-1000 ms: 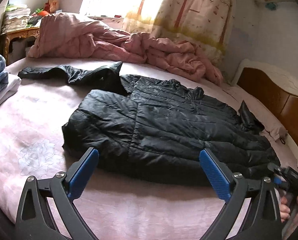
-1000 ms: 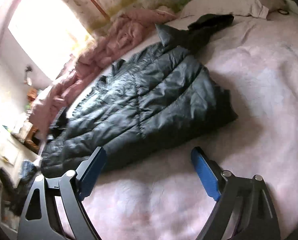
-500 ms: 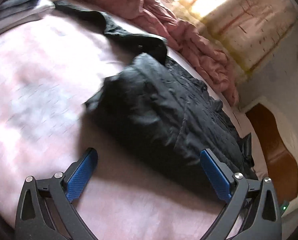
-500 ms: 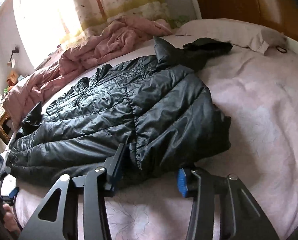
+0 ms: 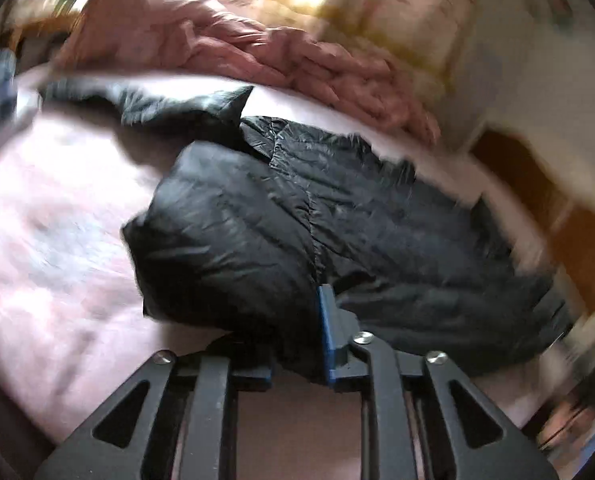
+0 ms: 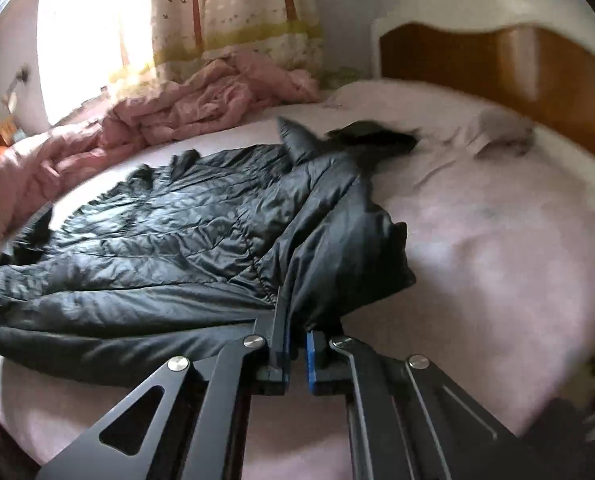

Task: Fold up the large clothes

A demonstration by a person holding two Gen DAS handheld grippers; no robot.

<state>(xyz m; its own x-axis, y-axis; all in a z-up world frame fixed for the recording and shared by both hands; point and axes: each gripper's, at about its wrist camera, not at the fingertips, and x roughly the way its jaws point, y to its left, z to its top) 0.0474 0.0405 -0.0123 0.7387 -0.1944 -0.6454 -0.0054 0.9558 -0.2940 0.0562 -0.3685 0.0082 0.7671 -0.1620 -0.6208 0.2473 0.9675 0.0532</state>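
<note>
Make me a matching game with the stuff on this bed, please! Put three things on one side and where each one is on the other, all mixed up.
Things:
1. black puffer jacket
2. pink quilt
3. pillow

Places:
A. bunched up by the curtain
B. next to the wooden headboard
C. spread over the pink sheet, near edge pinched by both hand-held grippers

Pairs: 1-C, 2-A, 3-B

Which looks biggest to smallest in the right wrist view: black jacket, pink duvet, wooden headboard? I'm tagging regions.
1. black jacket, by far the largest, though it lies nearest the camera.
2 and 3. pink duvet and wooden headboard look similar in area; I would not rank them.
</note>
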